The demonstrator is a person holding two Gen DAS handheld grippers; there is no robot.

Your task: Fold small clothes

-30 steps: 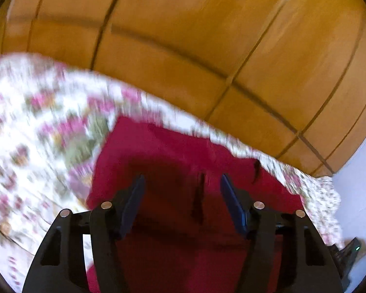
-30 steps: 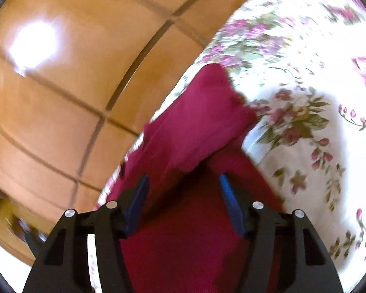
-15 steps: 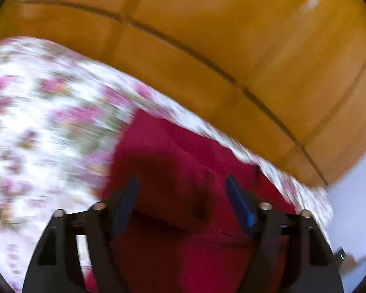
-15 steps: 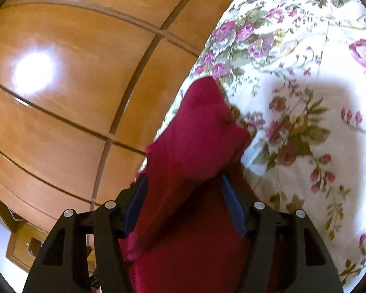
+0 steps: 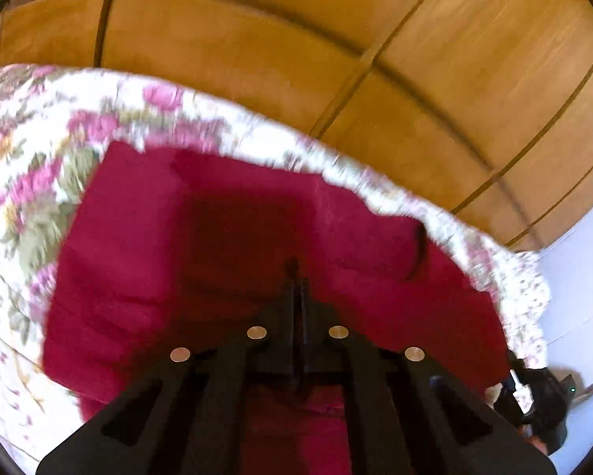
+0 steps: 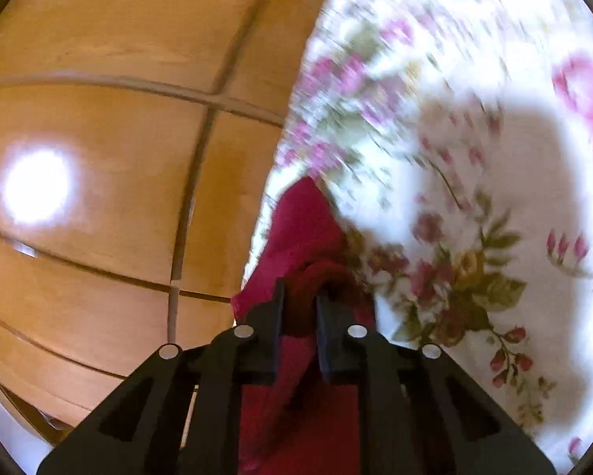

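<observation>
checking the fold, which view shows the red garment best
Left wrist view: the red garment lies spread on the floral sheet. Right wrist view shows only a bunched strip clamped in the right gripper.

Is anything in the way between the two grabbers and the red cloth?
No, nothing visible is in the way. The right gripper is already shut on a bunched fold of the red cloth. The left gripper is shut right over the red cloth, which lies on the flowery bedspread.
</observation>
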